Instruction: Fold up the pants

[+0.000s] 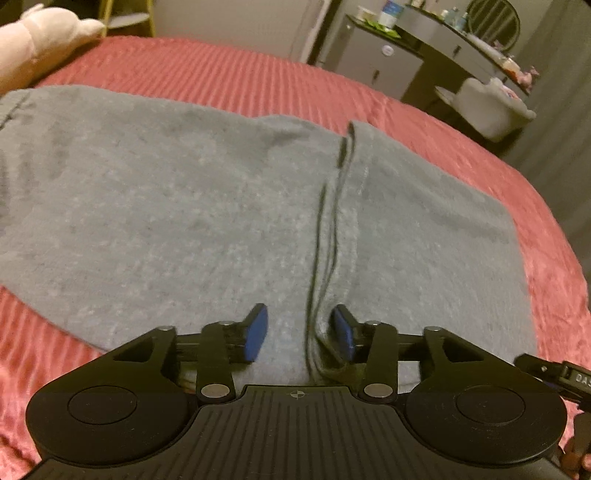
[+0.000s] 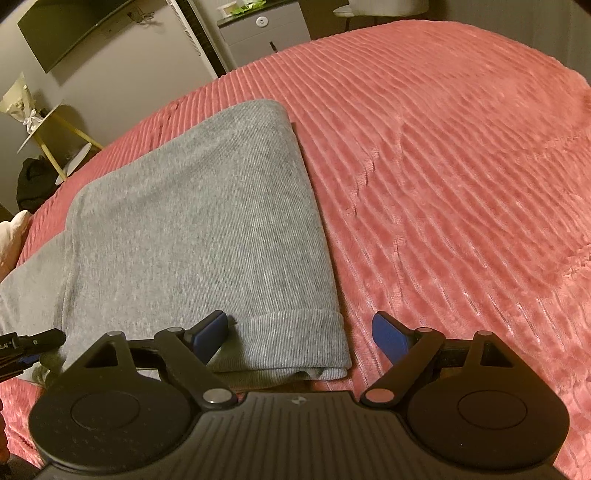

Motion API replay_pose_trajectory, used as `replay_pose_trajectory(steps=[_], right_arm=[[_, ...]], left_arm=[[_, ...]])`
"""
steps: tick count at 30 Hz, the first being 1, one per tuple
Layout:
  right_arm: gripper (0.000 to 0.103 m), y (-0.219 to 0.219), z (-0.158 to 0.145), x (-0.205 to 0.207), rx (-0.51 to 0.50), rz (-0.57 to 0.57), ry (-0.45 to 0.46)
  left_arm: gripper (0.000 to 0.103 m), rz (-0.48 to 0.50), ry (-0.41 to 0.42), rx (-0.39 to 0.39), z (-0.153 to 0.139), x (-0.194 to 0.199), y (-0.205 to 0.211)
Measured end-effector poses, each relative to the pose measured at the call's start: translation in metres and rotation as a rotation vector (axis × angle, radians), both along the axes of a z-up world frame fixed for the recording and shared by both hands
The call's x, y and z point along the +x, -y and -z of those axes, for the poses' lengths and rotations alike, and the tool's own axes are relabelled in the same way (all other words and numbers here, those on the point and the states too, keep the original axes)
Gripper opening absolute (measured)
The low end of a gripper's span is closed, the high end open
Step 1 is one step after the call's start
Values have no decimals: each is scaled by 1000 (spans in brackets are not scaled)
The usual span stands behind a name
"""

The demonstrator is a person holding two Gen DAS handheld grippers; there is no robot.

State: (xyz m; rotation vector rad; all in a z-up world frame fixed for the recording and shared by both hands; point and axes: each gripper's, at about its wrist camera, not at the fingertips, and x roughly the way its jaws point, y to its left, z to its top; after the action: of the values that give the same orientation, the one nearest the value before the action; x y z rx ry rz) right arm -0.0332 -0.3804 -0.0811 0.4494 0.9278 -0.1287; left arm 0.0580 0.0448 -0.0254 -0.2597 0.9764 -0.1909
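Grey pants (image 1: 166, 206) lie flat on a red ribbed bedspread (image 1: 229, 77). In the left wrist view a folded-over part with a ribbed edge (image 1: 328, 229) crosses them on the right. My left gripper (image 1: 299, 332) is open and empty, its blue pads just above the near edge of the pants, either side of that fold edge. In the right wrist view the pants (image 2: 207, 221) end in a ribbed cuff (image 2: 295, 332) on the bedspread (image 2: 461, 166). My right gripper (image 2: 299, 338) is wide open and empty, straddling the cuff corner.
A pale plush toy (image 1: 40, 40) lies at the far left of the bed. A grey desk with bottles (image 1: 443, 40) and a chair (image 1: 491, 107) stand beyond the bed's right side. A wall TV (image 2: 70, 29), a gold-legged side table (image 2: 55, 140) and a drawer cabinet (image 2: 262, 33) stand past the bed.
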Motion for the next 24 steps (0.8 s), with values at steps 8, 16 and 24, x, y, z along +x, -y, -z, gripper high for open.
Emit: replay_pose_trajectory(steps=[8,16,24], right_arm=[[84,-4,-12,-7,-50,-6,61],[56,-63,-41,12,-155,-181,160],[28,-116,-15,37,-172,-387,14]], left_arm=[[68,-122,20,40,-1,-1,-16],[86,-201,31,92,3,3,-21],[87,-209,101,107,-3,3,-27]])
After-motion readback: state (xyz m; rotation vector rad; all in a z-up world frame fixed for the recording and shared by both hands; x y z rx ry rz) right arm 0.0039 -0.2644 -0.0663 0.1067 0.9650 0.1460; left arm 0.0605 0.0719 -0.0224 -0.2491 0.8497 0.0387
